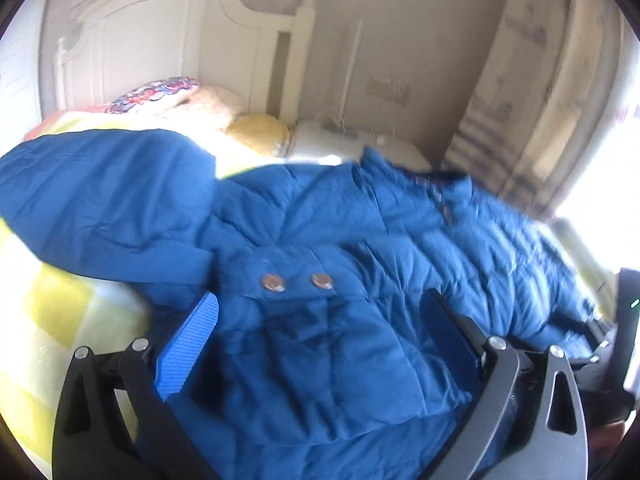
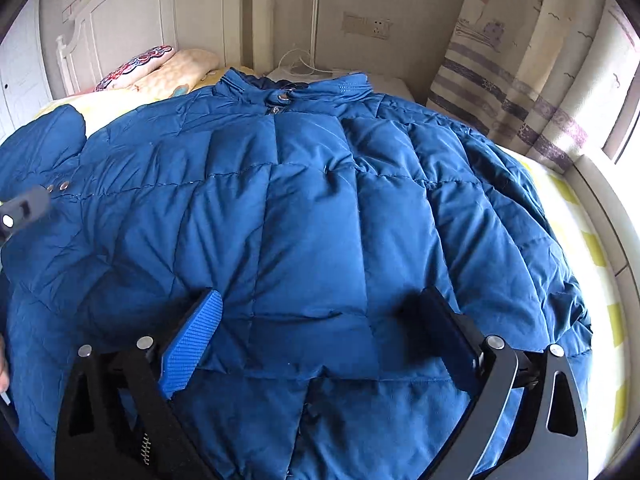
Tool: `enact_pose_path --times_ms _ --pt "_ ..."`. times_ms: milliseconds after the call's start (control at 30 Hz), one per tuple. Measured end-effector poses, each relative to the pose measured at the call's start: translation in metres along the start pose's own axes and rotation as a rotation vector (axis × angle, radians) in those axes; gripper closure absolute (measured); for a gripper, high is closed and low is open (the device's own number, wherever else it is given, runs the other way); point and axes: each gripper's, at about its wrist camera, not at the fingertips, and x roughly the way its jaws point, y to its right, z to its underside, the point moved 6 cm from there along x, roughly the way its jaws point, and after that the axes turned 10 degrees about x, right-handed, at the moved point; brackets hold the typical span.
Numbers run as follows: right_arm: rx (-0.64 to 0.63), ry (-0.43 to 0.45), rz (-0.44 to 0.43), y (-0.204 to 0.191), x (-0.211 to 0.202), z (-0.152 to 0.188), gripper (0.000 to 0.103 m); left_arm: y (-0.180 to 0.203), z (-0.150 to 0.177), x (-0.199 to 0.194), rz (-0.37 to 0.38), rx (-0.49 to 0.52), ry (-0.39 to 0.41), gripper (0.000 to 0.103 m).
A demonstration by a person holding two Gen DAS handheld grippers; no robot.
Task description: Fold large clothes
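Right wrist | blue quilted jacket (image 2: pixel 312 208) spread flat, collar snapped | both hand-held grippers (image 2: pixel 320 336) (image 1: pixel 320 332) apart, empty

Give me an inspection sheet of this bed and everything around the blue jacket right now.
Surface: bed with a yellow-and-white checked cover.
Job's things: blue quilted down jacket spread front up, collar toward the headboard, one sleeve lying out to the side.
Clutter: patterned pillow and cream pillow at the head.
Grippers: left gripper open over the two snaps; right gripper open above the hem, nothing between its pads.
Cables: white cord on the nightstand.
Surroundings: white headboard, wall socket, striped curtain.
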Motion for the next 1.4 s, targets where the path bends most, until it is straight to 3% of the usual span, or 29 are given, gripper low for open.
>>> enact_pose_path --times_ms 100,333,433,500,533,567,600,667,767,833,933,1033,1133,1233,1333,1400 --pt "-0.005 0.003 0.008 -0.001 -0.001 0.002 0.006 -0.077 -0.014 -0.040 -0.025 -0.206 0.101 0.003" --pt "0.005 -0.001 -0.004 0.000 -0.001 0.002 0.006 -0.319 0.012 -0.064 -0.079 -0.891 0.150 0.004" --pt "0.009 -0.003 -0.008 0.000 -0.001 0.003 0.005 -0.375 0.016 -0.056 -0.026 -1.048 0.178 0.007" --pt "0.012 -0.004 -0.013 0.001 -0.001 0.002 0.005 -0.397 0.011 -0.054 -0.030 -1.095 0.206 0.013" --pt "0.013 -0.003 -0.015 0.001 -0.001 0.003 0.005 -0.403 0.008 -0.052 -0.037 -1.096 0.217 0.043" --pt "0.014 -0.002 -0.017 0.001 -0.002 0.002 0.005 -0.407 0.005 -0.048 -0.040 -1.089 0.205 0.085" --pt "0.016 0.001 -0.019 0.001 -0.002 0.002 0.005 -0.407 0.004 -0.046 -0.060 -1.078 0.179 0.086" --pt "0.025 0.016 -0.021 0.002 -0.005 0.002 0.006 -0.393 -0.009 -0.058 -0.096 -1.012 0.230 0.093" --pt "0.098 0.105 -0.027 0.016 -0.022 -0.003 0.006 -0.330 -0.044 -0.089 -0.112 -0.781 0.353 0.095" --pt "0.195 0.172 -0.047 0.033 -0.035 -0.004 0.006 -0.256 -0.075 -0.097 -0.057 -0.570 0.388 0.097" --pt "0.358 0.248 -0.088 0.063 -0.049 -0.002 0.006 -0.107 -0.100 -0.093 0.030 -0.152 0.377 0.097" --pt "0.506 0.300 -0.156 0.090 -0.058 0.004 0.006 0.028 -0.077 -0.056 0.168 0.153 0.240 0.096" --pt "0.621 0.313 -0.210 0.111 -0.058 0.009 0.006 0.111 -0.029 -0.001 0.276 0.300 0.020 0.096" --pt "0.618 0.311 -0.234 0.110 -0.058 0.007 0.006 0.144 0.026 0.055 0.330 0.348 -0.226 0.090" --pt "0.586 0.294 -0.250 0.103 -0.057 0.006 0.006 0.138 0.036 0.069 0.335 0.327 -0.263 0.087" --pt "0.587 0.292 -0.262 0.103 -0.056 0.006 0.006 0.136 0.036 0.064 0.385 0.295 -0.279 0.072"
